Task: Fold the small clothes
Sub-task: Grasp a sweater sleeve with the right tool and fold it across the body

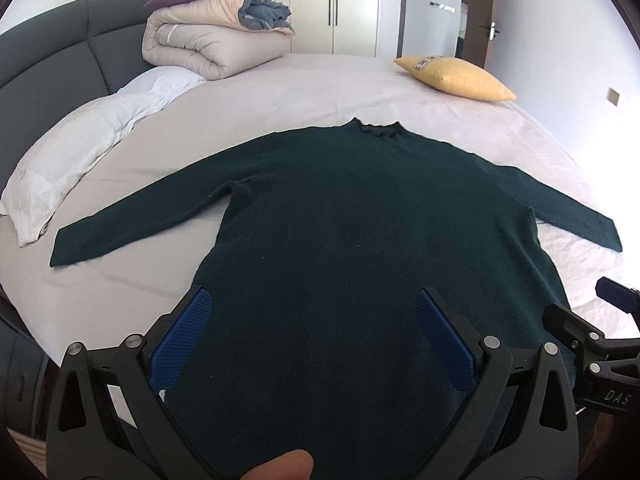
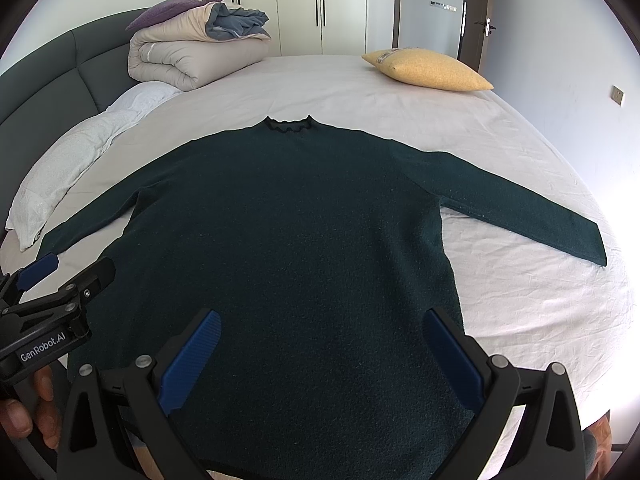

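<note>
Pale bedsheet (image 1: 360, 80) is spread under a dark green knitted sweater (image 1: 360, 220), laid flat, sleeves out, hem nearest. Left gripper (image 1: 312, 336) and right gripper (image 2: 320, 356) are held wide apart, empty, above the hem. Only one knit layer might be pinched, so the fold could skew

A wide bed (image 2: 360, 80) with a pale sheet fills the room. Its dark padded headboard (image 2: 52, 80) curves round at nine o'clock, with a white pillow (image 2: 72, 160) lying against it. At eleven o'clock sits a folded beige duvet (image 2: 192, 60) topped by a purple cushion (image 2: 172, 8). A yellow cushion (image 2: 432, 70) rests at one o'clock. Cream wardrobe doors (image 2: 296, 4) stand at twelve, beside a doorway (image 2: 476, 12). The light is bright at three o'clock.
</note>
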`<state>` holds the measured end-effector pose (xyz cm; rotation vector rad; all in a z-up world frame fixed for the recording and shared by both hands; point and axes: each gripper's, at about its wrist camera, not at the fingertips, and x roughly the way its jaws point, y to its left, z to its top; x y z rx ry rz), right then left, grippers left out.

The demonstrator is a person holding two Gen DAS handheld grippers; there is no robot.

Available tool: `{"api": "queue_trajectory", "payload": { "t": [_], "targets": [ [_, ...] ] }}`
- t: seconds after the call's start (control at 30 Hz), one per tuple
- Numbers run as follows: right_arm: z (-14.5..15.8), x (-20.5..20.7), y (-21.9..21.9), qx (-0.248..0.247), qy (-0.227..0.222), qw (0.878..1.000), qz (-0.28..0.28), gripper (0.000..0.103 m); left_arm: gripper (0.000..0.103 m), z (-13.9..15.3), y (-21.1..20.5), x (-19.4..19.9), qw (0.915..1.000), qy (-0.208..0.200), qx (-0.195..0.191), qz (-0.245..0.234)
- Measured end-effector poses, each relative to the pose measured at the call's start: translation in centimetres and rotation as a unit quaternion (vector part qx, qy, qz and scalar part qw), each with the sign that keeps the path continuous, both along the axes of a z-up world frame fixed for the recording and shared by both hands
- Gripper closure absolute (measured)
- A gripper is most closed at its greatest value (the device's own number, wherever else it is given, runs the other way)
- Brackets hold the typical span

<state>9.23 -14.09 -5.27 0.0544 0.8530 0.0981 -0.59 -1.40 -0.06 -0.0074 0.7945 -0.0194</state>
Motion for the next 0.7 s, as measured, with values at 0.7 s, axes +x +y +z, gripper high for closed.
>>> {"api": "queue_trajectory", "payload": {
  "t": [0.7],
  "targets": [
    [-2.8, 4.2, -27.3, 0.208, -0.012, 0.95, -0.231, 0.0, 0.0, -2.4, 0.6, 5.9, 0.9921, 0.039, -0.118, -0.021]
  ]
}}
